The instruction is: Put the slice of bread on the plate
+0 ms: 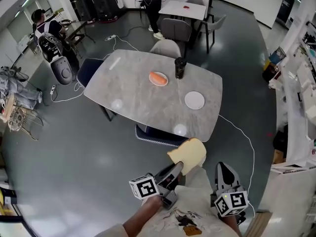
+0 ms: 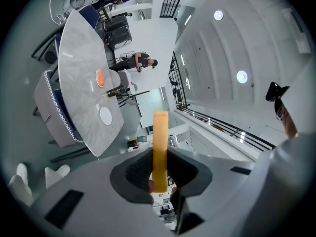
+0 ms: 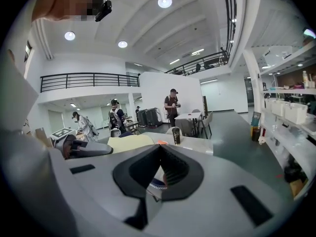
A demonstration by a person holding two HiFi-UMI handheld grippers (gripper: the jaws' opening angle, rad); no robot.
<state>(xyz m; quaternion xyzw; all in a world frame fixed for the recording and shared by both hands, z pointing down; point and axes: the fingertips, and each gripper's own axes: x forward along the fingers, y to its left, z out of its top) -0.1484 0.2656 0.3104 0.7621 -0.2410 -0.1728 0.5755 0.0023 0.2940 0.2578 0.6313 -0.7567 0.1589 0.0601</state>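
The person stands back from the table, both claws held low in front of the body. The left gripper (image 1: pixel 176 172) is clamped on the slice of bread (image 1: pixel 188 154), its jaws pinching the near edge so the pale yellow slice juts forward past the fingertips, in the air and short of the table's near edge. In the left gripper view the slice (image 2: pixel 160 142) shows edge-on, a thin strip standing straight up between the dark pads (image 2: pixel 136 174), which press it from either side.

The right gripper (image 1: pixel 223 168) hangs just to the right of the left one, apart from the bread. In the right gripper view its jaws are closed together with nothing between them, and the bread (image 3: pixel 131 142) and the left claw (image 3: pixel 84 148) lie off to its left.

Ahead of both claws stands the grey marble-look table (image 1: pixel 133 102). The empty white plate (image 1: pixel 194 100) sits on it, well beyond the held slice and almost straight ahead of it. Farther out and to the left of that is a small dish with something orange on it (image 1: pixel 158 78), and just beside the dish, to its right, an upright dark tumbler (image 1: pixel 180 67). A blue chair (image 1: pixel 158 136) is tucked under the table's near edge, between the claws and the plate. Beyond the table, a person (image 1: pixel 153 4) stands by a second, smaller table
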